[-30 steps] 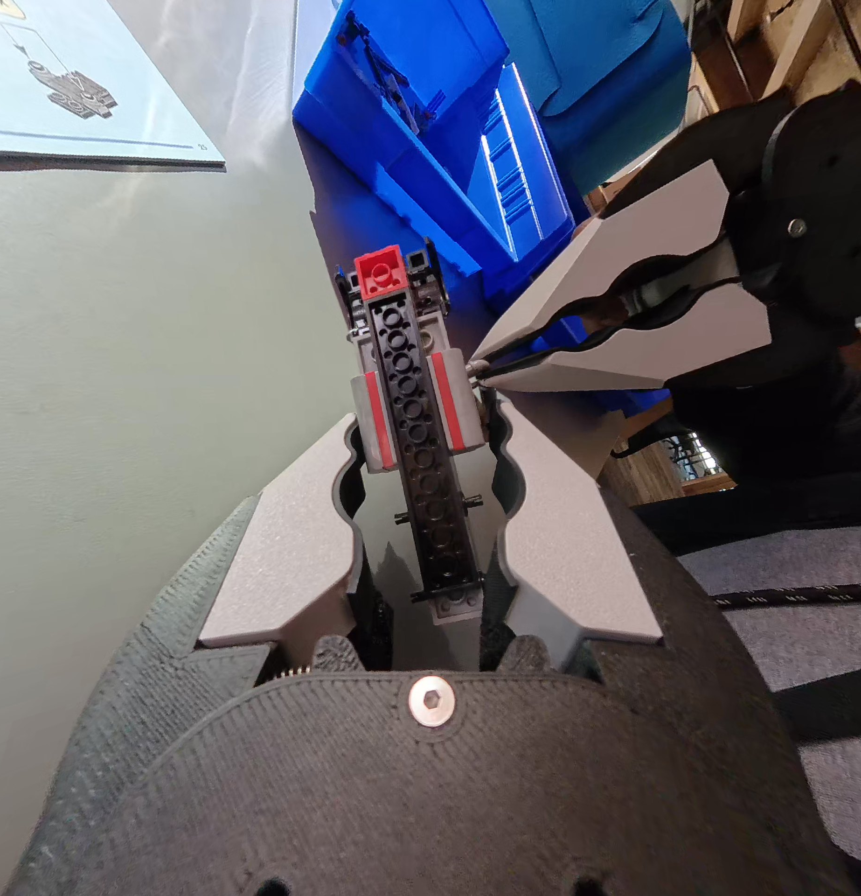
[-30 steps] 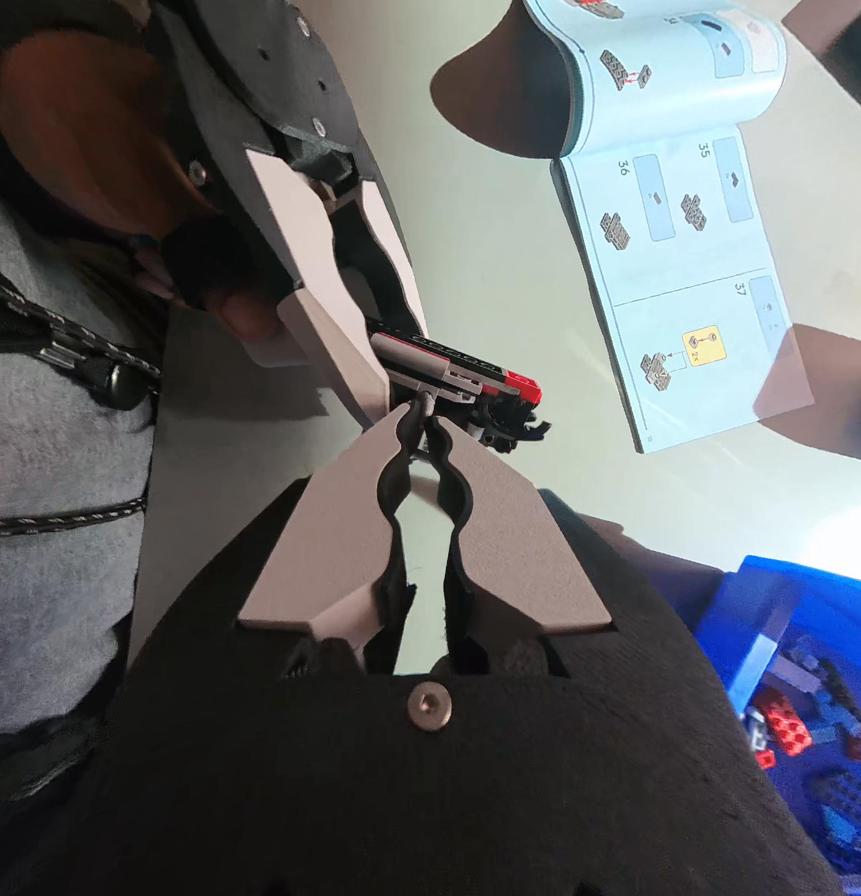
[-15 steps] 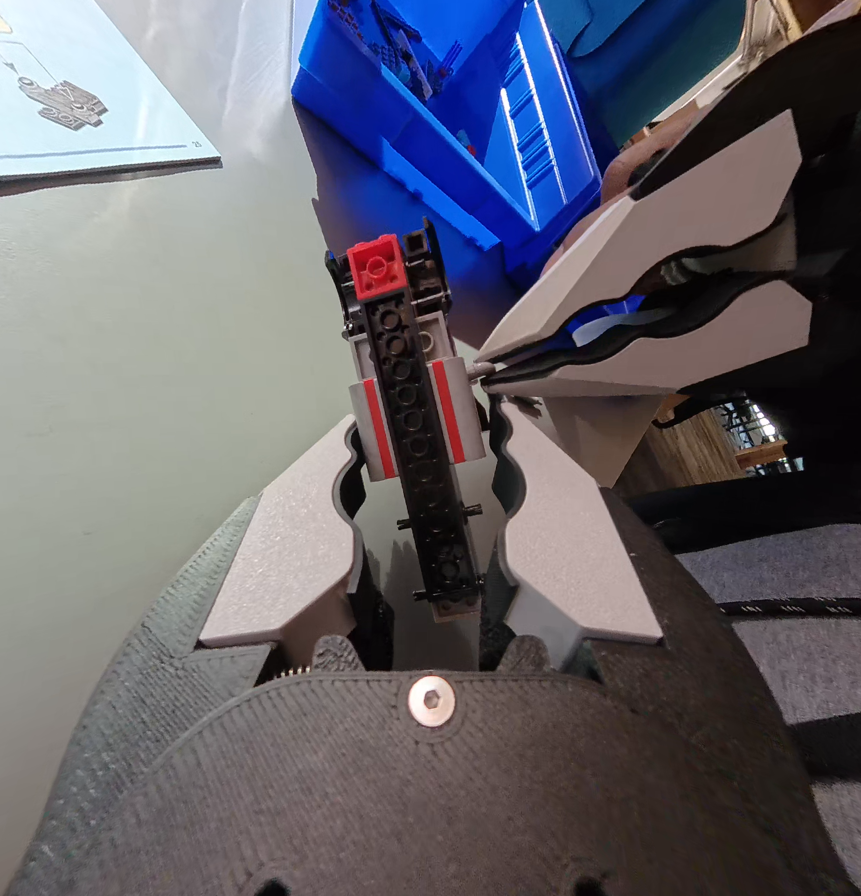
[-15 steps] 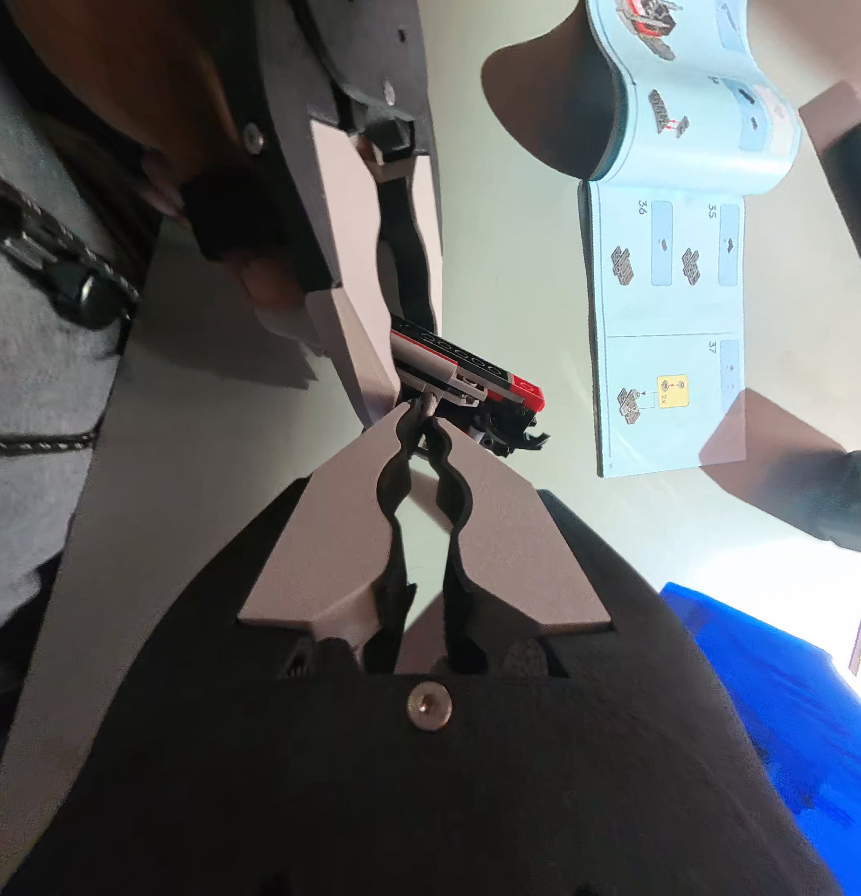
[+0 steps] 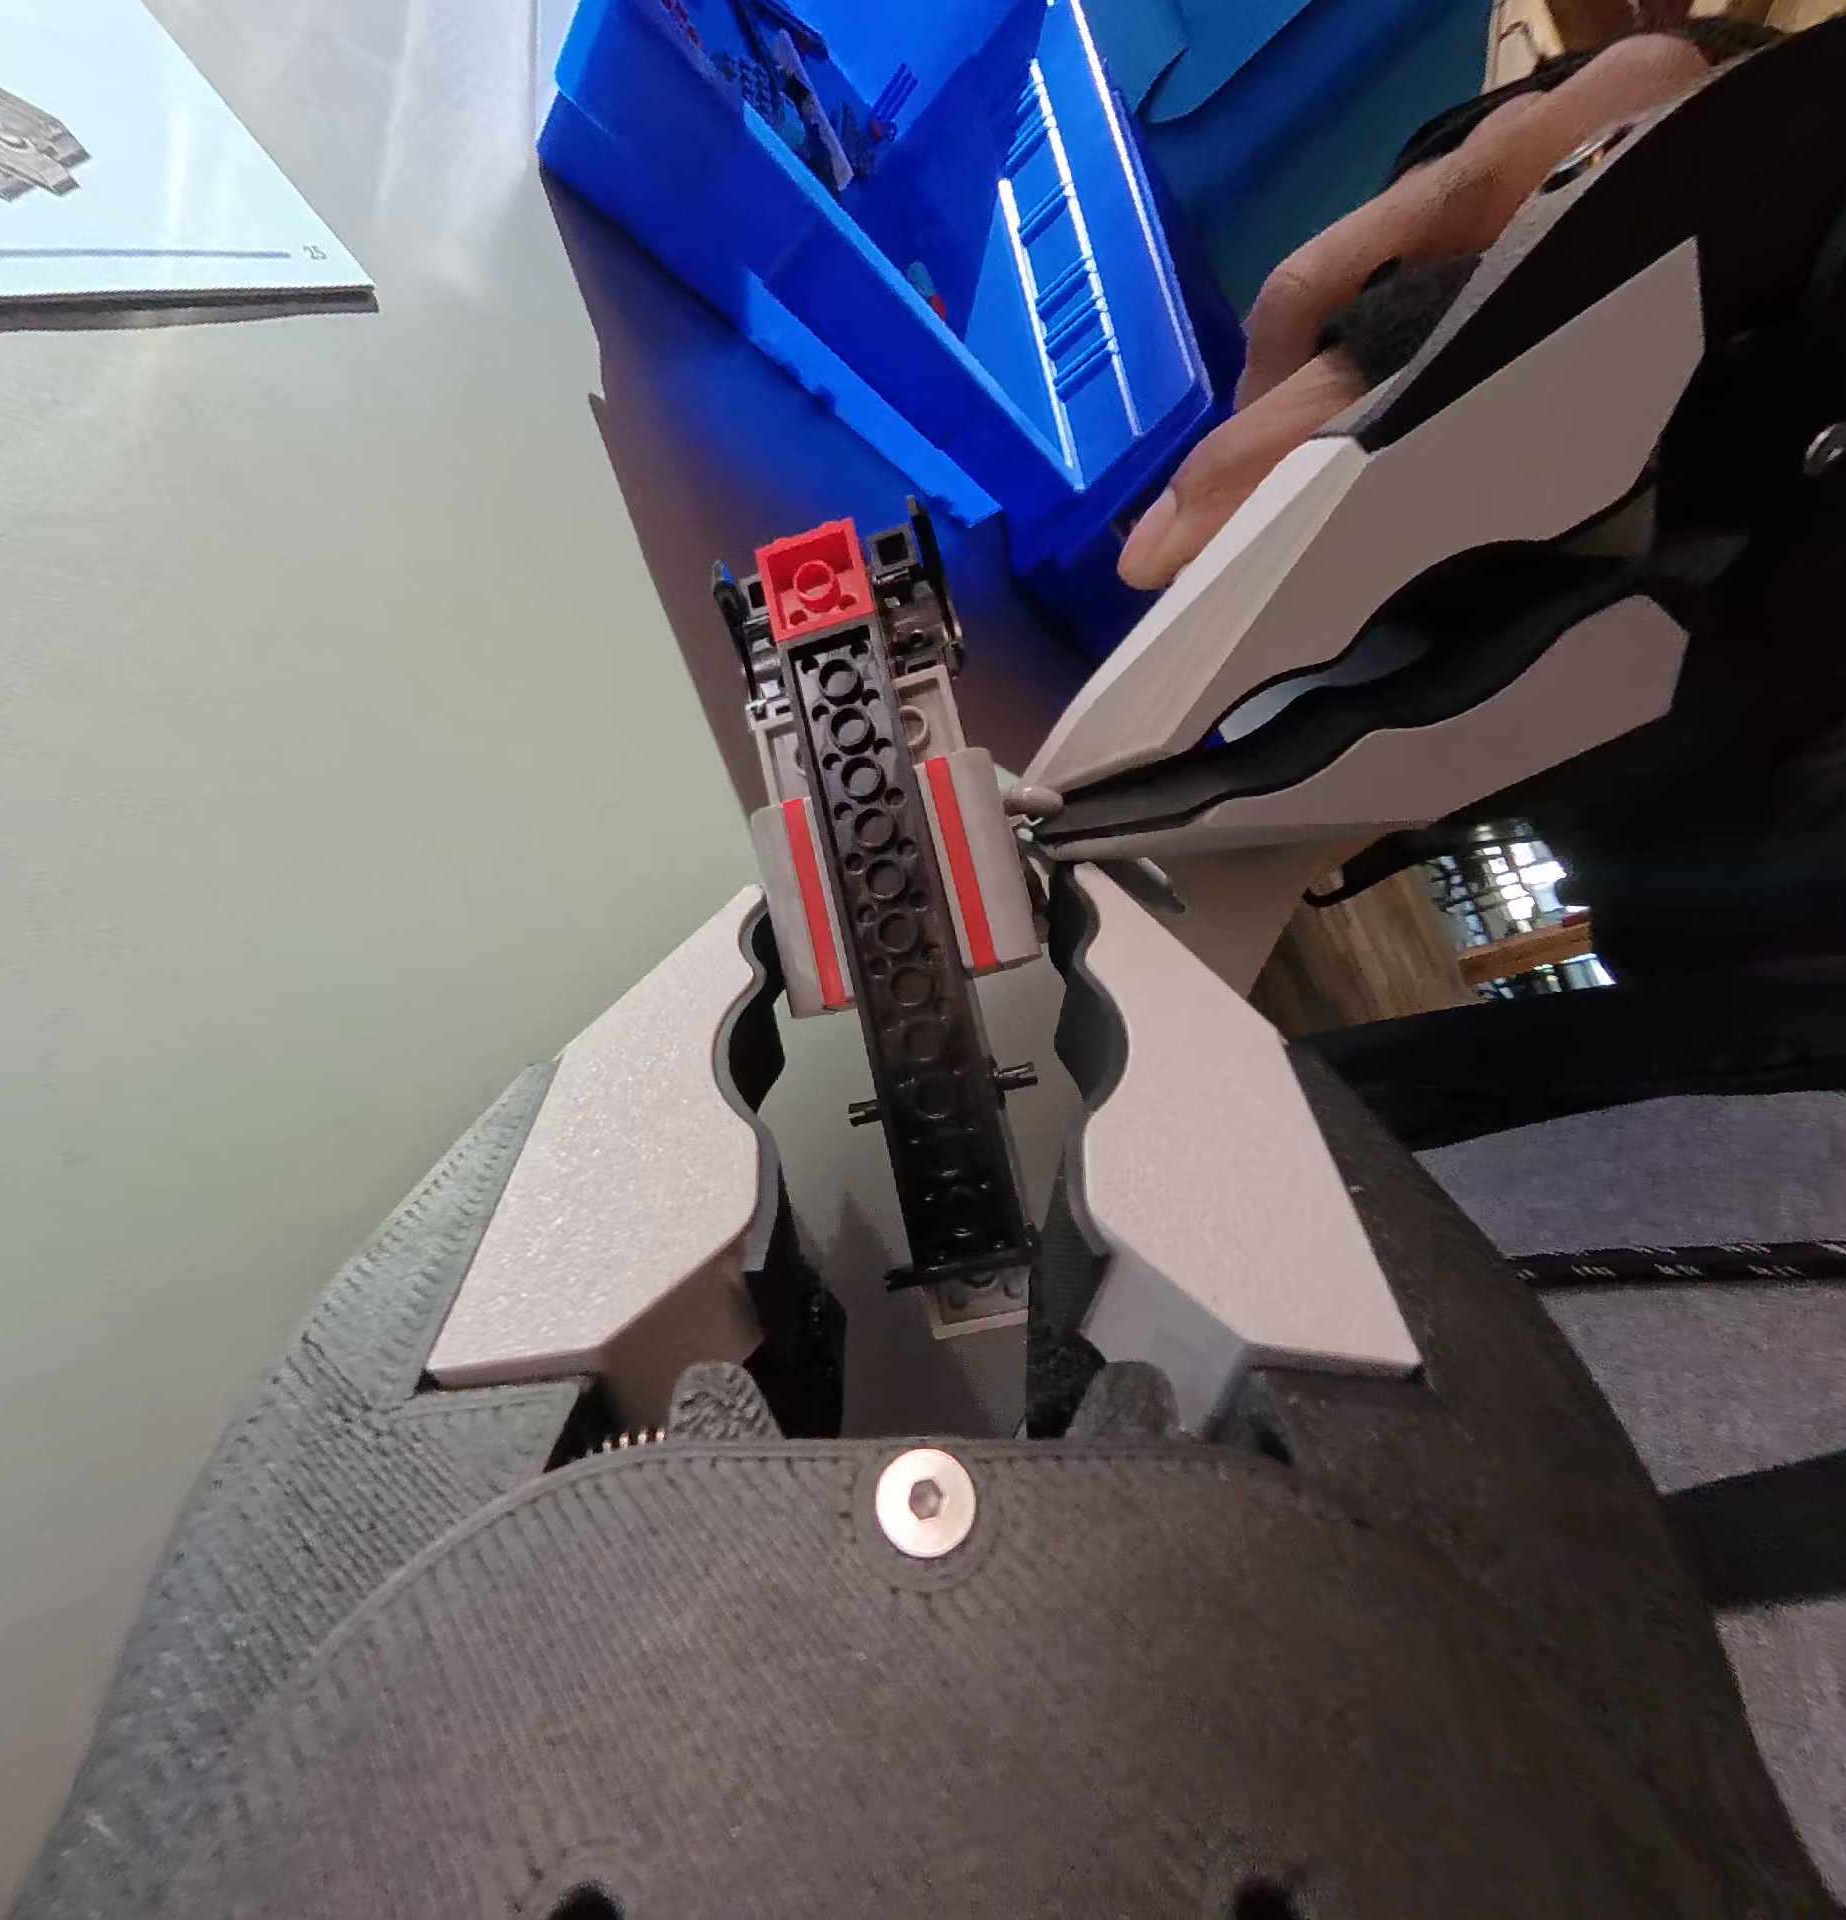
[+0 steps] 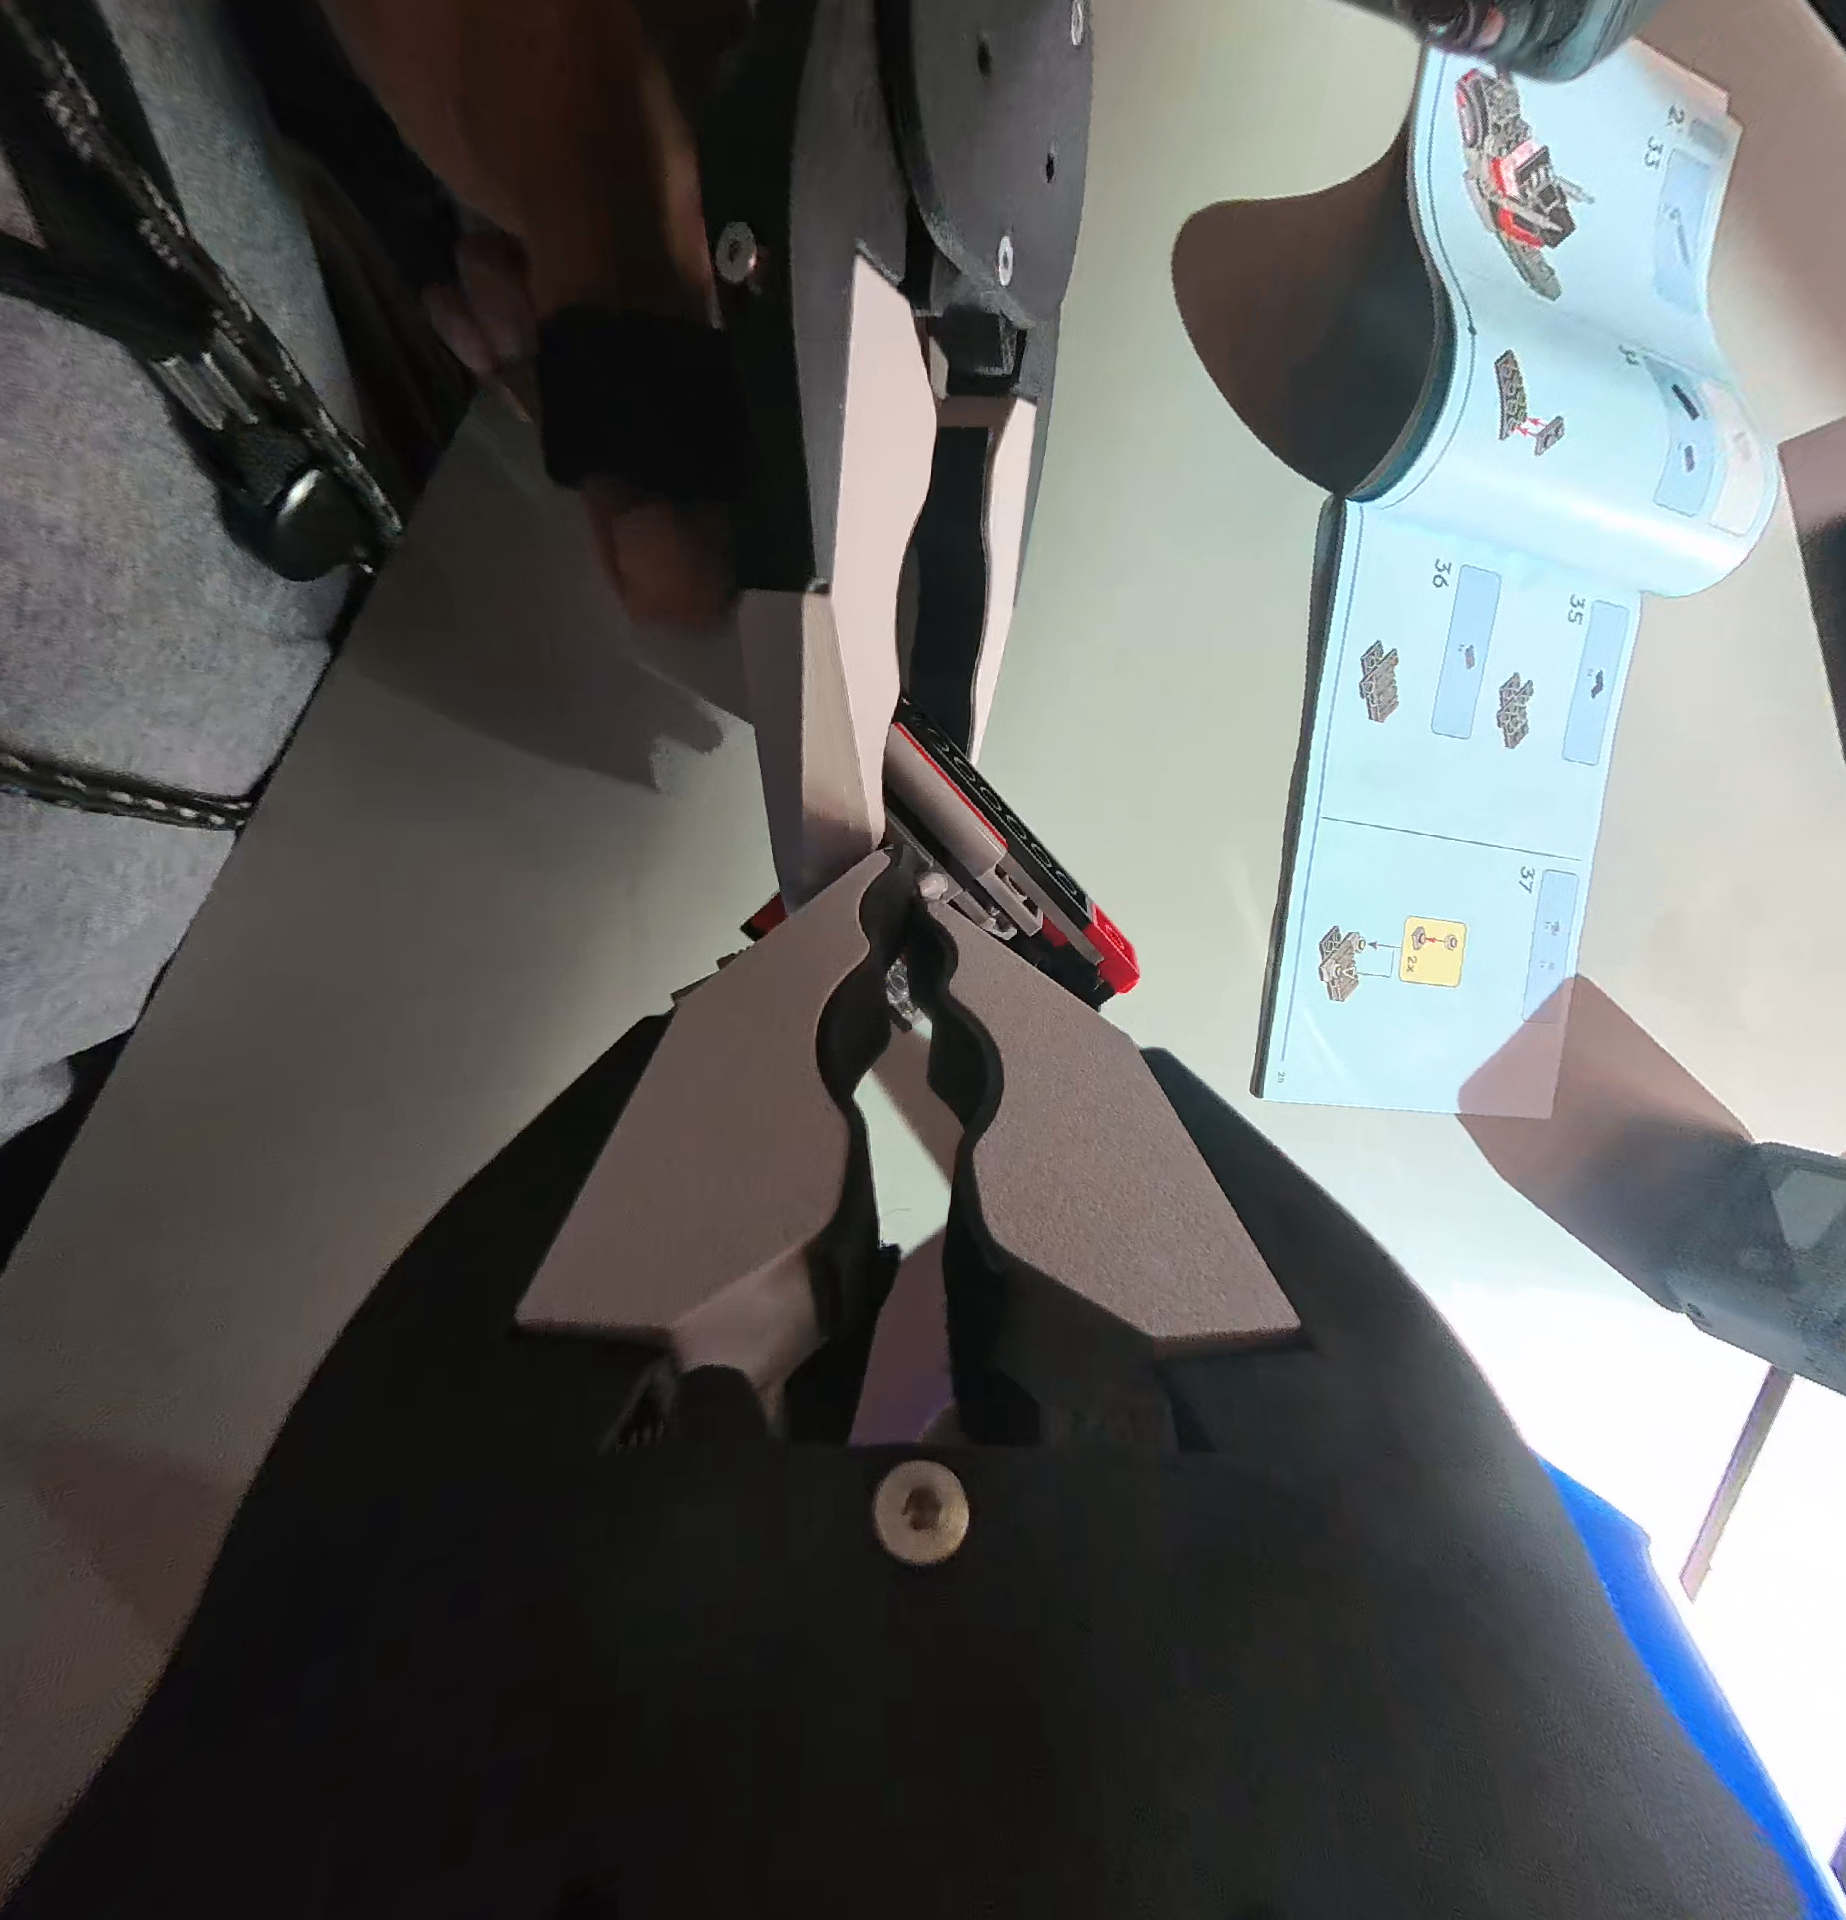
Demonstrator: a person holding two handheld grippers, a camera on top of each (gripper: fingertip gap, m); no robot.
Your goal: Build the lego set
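Note:
My left gripper is shut on a lego model: a long black plate with grey and red side pieces and a red brick at its far end. It holds the model above the table. My right gripper comes in from the right, shut on a small grey pin that touches the model's right grey side piece. In the right wrist view the right gripper holds the pin against the model, and the left gripper's fingers come down from above.
An open instruction booklet lies on the pale table; its corner also shows in the left wrist view. A blue bin with loose pieces stands behind the model. A person's grey clothing is close on the right. My two grippers' fingertips are within a few centimetres of each other.
The right gripper has swung around the model's side with its tip still at the grey side piece. The hand on it has come into view. The left gripper still holds the model.

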